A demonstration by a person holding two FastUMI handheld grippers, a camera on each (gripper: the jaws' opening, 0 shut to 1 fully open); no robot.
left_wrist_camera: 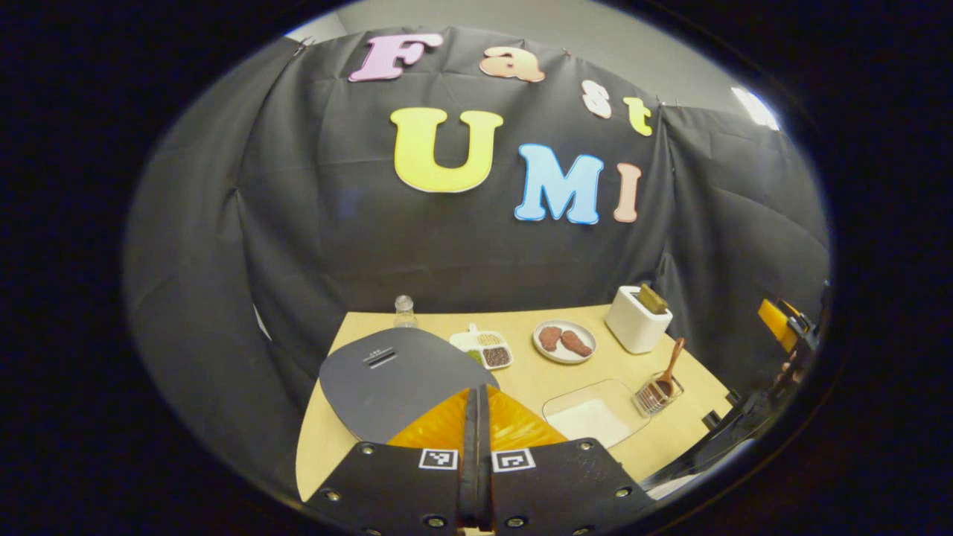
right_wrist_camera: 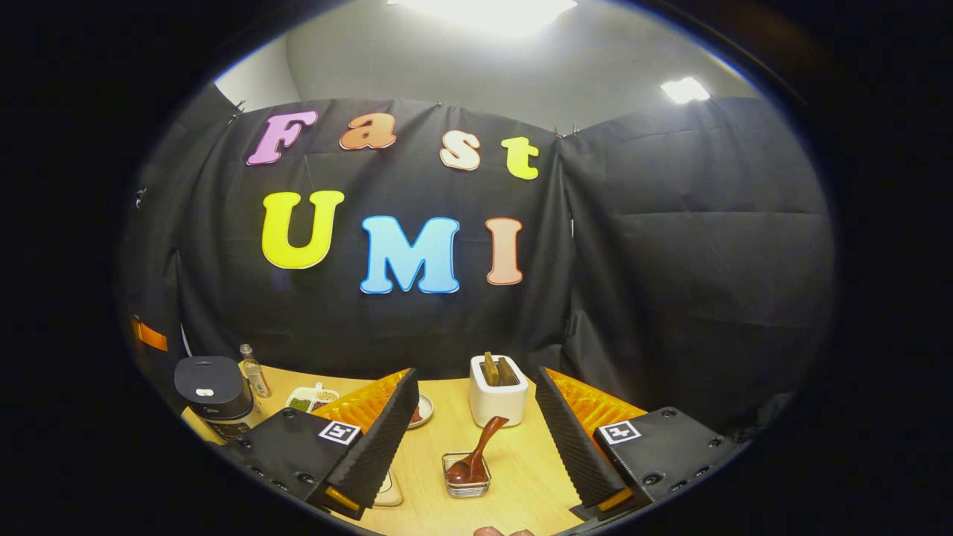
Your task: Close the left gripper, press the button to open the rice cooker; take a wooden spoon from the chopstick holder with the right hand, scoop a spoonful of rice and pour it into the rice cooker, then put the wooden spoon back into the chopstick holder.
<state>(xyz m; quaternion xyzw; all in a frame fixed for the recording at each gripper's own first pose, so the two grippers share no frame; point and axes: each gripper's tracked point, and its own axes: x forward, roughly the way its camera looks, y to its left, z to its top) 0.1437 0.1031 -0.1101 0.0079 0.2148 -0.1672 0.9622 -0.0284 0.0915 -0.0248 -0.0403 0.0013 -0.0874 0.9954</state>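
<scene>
one wooden spoon in chopstick holder | left hand-held gripper together | right hand-held gripper apart

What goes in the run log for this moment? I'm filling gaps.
left gripper shut above rice cooker, lid closed | right gripper open | wooden spoon in chopstick holder

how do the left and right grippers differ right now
The left gripper has its fingers pressed together, shut with nothing between them; the right gripper is spread wide open. The left hovers over the rice cooker's lid; the right faces the wooden spoon in the chopstick holder. Both hold nothing.
</scene>
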